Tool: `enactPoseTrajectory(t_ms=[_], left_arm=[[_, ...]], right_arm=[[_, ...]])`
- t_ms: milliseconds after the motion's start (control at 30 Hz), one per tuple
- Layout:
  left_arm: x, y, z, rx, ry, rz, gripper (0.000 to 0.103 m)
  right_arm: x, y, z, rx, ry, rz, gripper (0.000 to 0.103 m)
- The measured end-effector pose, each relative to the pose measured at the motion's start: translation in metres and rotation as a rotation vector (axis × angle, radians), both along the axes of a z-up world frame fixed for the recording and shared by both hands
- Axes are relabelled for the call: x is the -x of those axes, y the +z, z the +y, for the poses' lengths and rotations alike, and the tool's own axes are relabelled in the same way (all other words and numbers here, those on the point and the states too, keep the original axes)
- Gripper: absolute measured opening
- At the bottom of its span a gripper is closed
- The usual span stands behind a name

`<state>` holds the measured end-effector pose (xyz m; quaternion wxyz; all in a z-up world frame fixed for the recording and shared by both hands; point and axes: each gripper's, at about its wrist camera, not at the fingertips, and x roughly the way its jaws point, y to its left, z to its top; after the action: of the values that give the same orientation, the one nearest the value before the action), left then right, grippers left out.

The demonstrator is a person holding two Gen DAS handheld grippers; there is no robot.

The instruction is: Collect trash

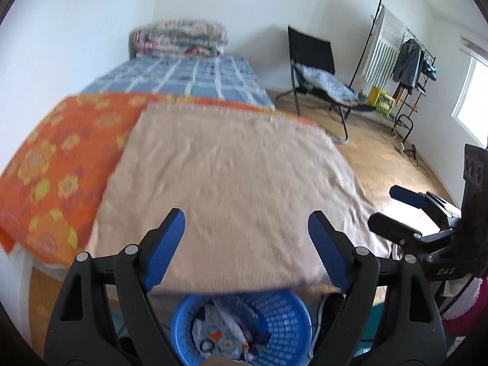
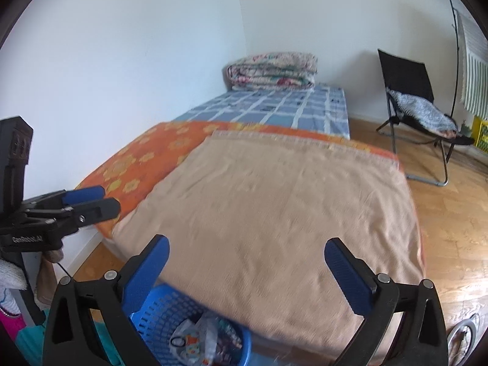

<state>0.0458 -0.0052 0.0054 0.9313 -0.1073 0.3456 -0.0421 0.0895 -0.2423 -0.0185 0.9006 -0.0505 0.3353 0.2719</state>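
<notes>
Blue-padded fingers of the left gripper (image 1: 246, 224) stood wide apart with nothing between them, and the right gripper (image 2: 247, 251) was just as spread and just as empty. Directly below both sat the blue basket (image 1: 274, 320), on the floor against the foot of the bed, with crumpled wrappers and scraps of trash (image 1: 219, 332) already lying inside it. Judging by this, the pieces had been dropped in and the hands were free for more. Beyond the basket stretched the bed, covered by a beige blanket (image 1: 231, 177) with no litter visible on it, then an orange flowered cloth (image 1: 61, 158) and a blue checked sheet (image 1: 189, 76) with a folded quilt (image 1: 180, 38) at the wall. A black folding chair (image 1: 311, 58) and a clothes rack (image 1: 408, 64) stood on the wooden floor.
</notes>
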Motion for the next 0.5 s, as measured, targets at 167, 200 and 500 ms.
enactPoseTrajectory(t_ms=[167, 200, 500], left_arm=[[-0.005, 0.021, -0.003, -0.006, 0.01, -0.058, 0.093], [-0.006, 0.025, -0.003, -0.007, 0.016, -0.07, 0.095], [-0.015, 0.035, 0.002, 0.004, 0.072, -0.087, 0.097]], right_arm=[[-0.01, 0.015, -0.003, -0.006, -0.013, -0.04, 0.103], [-0.013, 0.018, -0.003, -0.009, -0.016, -0.046, 0.103], [-0.029, 0.025, -0.005, -0.06, -0.03, -0.036, 0.103]])
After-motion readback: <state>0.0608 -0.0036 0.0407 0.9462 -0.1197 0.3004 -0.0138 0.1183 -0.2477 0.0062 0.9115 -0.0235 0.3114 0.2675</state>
